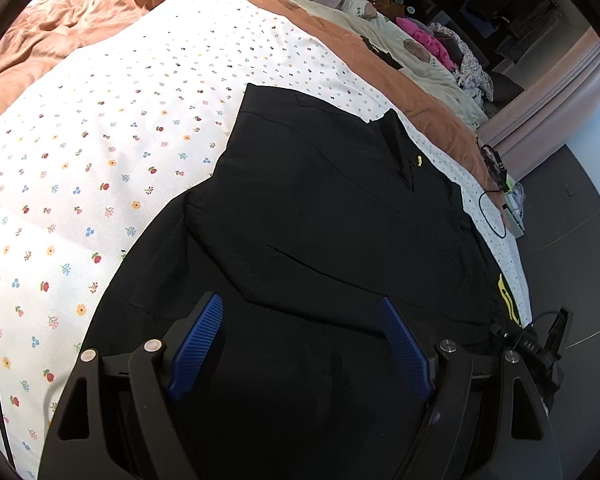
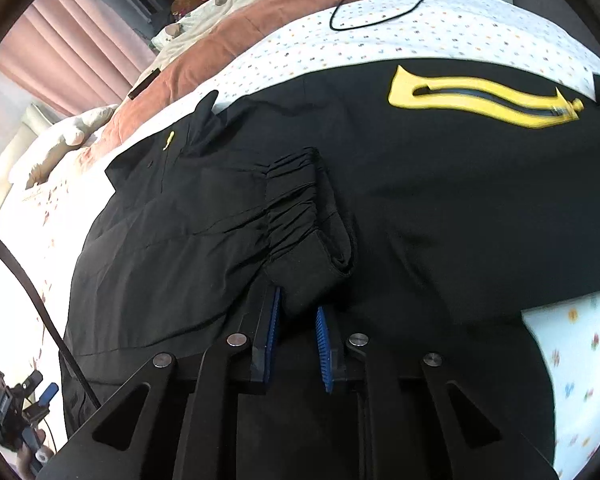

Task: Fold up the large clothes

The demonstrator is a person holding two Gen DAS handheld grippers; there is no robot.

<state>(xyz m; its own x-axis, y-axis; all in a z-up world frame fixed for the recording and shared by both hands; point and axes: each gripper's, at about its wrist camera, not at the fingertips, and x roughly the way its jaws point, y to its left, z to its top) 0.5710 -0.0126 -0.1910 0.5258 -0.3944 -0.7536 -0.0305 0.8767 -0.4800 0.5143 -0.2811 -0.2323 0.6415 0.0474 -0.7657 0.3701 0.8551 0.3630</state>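
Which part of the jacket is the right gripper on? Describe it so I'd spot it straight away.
On the floral bedsheet lies a black jacket with a yellow zip pocket. A sleeve lies folded across its front, ending in a gathered elastic cuff. The right gripper is shut on that cuff: the only ruched, tube-shaped bit on otherwise flat cloth.

The black jacket (image 2: 420, 200) runs under the right tongs (image 2: 298, 308), its near hem hidden. The floral sheet (image 2: 572, 360) blurs at the lower right, and the bed's far clutter (image 1: 440, 40) is too small to identify.
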